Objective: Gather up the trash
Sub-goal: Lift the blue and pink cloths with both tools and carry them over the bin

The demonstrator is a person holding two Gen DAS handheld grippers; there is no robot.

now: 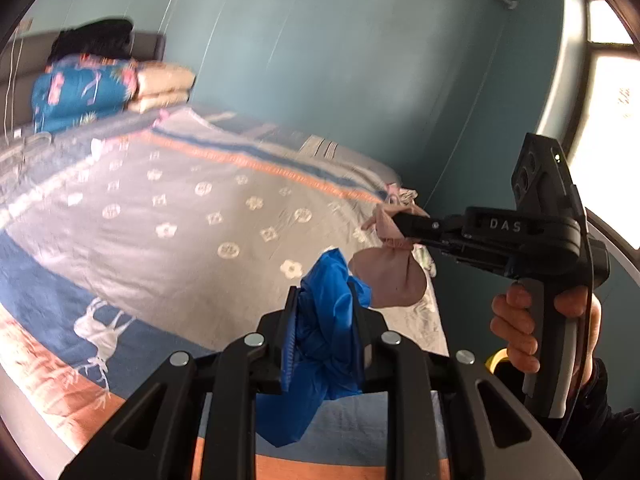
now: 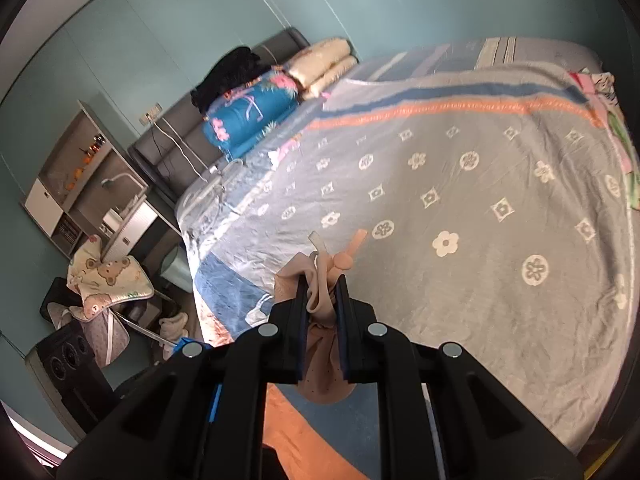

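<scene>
Two tied trash bags held above a bed with a grey flower-patterned blanket [image 2: 480, 184]. The left gripper [image 1: 324, 320] pinches the gathered neck of a crinkled blue plastic bag [image 1: 320, 344]; the right gripper [image 2: 323, 308] clamps the knotted top of a pinkish-beige plastic bag [image 2: 320, 292], its pouch hanging below. Both bags appear light, limp and slippery, so the bunched knot looks like the surest hold.
</scene>
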